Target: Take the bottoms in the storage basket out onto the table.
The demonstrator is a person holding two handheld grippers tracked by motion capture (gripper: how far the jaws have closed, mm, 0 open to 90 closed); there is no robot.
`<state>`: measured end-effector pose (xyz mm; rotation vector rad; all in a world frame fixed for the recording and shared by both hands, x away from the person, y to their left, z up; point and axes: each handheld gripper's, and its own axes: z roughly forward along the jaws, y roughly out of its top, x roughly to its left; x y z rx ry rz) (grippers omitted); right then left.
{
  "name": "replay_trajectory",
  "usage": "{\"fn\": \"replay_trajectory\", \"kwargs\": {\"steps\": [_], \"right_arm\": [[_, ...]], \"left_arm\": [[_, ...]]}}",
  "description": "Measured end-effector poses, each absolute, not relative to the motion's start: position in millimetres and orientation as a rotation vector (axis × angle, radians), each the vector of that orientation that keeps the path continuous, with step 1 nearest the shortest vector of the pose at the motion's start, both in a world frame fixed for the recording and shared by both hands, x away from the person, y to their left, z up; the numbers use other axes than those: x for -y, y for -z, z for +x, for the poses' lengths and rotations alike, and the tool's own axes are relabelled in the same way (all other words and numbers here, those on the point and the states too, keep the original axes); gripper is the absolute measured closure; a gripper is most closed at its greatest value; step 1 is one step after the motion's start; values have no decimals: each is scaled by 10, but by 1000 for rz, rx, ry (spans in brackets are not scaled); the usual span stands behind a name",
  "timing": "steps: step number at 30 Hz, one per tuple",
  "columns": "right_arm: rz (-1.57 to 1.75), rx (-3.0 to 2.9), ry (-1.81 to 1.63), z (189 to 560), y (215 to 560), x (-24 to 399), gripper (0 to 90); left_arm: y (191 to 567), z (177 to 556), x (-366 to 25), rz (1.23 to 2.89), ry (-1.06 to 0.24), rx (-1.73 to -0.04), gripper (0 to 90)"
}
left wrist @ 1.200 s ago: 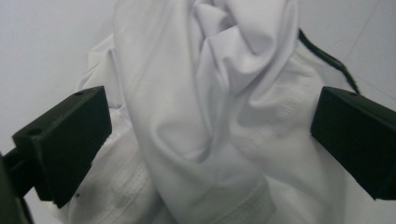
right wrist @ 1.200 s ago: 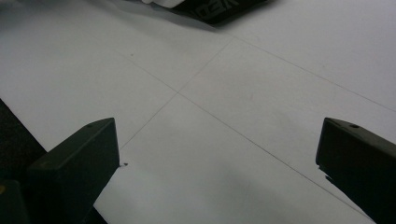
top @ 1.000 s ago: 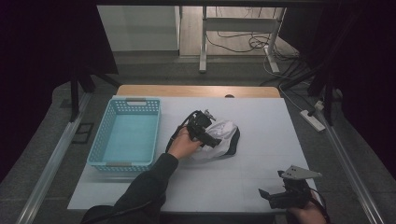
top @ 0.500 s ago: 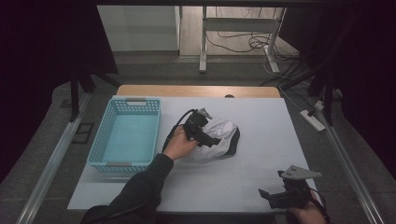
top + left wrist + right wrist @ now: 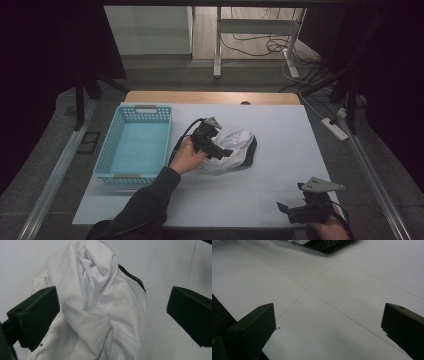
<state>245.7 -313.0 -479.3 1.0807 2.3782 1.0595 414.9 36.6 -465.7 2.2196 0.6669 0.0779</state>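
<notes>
The left claw, jaws spread wide, hovers directly over the crumpled white garment, far nearer than the spread, idle right claw.

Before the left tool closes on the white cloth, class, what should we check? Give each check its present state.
1. Left tool open: ok, jaws stand wide apart.
2. White cloth between the jaws: ok, a bunched fold rises there.
3. Jaws low enough to pinch the fold: cannot tell.
4. Blue basket has room for the cloth: ok, nothing lies inside.
5. Right tool out of the way: ok, it sits open near the table's front edge, apart from the cloth.
</notes>
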Motion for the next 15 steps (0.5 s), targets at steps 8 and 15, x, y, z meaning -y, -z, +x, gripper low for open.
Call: {"fn": "replay_trajectory", "kwargs": {"steps": [8, 15], "right_arm": [[1082, -2376, -1080, 2455, 4788, 3143, 0], [1070, -2380, -1091, 2452, 4785, 3146, 32]], "left_arm": [[4638, 4136, -444, 2196, -77, -668, 0], [4643, 4120, -523, 2185, -72, -710, 0]]}}
